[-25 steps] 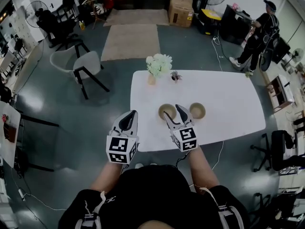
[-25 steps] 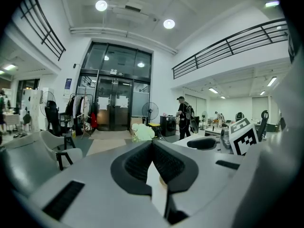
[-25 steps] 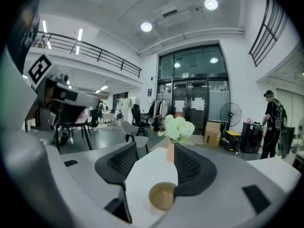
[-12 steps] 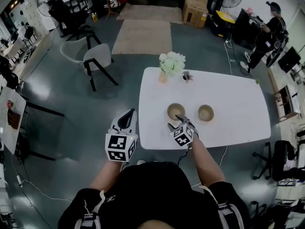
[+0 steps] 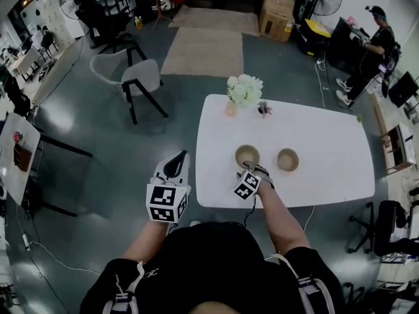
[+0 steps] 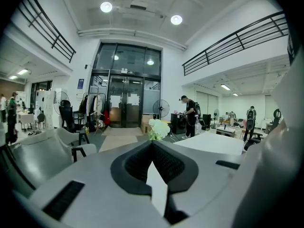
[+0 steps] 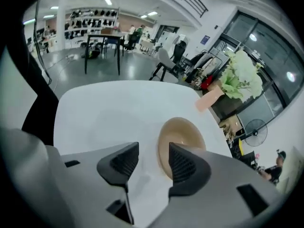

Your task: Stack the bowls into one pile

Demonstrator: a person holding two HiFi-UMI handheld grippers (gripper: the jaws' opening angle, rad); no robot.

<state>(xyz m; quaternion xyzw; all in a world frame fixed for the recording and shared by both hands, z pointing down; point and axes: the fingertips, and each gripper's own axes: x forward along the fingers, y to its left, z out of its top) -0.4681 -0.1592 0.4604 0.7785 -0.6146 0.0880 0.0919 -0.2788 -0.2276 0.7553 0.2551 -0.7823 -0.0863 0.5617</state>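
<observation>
Two tan bowls stand apart and upright on the white table point(image 5: 327, 182): the left bowl point(image 5: 247, 155) and the right bowl point(image 5: 288, 159). My right gripper point(image 5: 252, 169) points steeply down at the near rim of the left bowl point(image 7: 183, 137). Its jaws have just been closing. In the right gripper view, my right gripper point(image 7: 153, 147) has that rim in the gap, close to the right finger point(image 7: 186, 167); the left finger point(image 7: 121, 163) stands clear of it over bare table. My left gripper point(image 5: 175, 162) hovers off the table's left edge. In its own view my left gripper point(image 6: 152, 144) is shut on nothing.
A vase of white flowers point(image 5: 244, 90) and a small potted plant point(image 5: 264, 107) stand at the table's far edge. A grey chair point(image 5: 141, 77) is on the floor to the far left. A person point(image 5: 376, 41) stands at the far right.
My right gripper has sunk toward the table and tipped downward, ending at the left bowl's near rim. The left gripper has stayed beside the table's left edge.
</observation>
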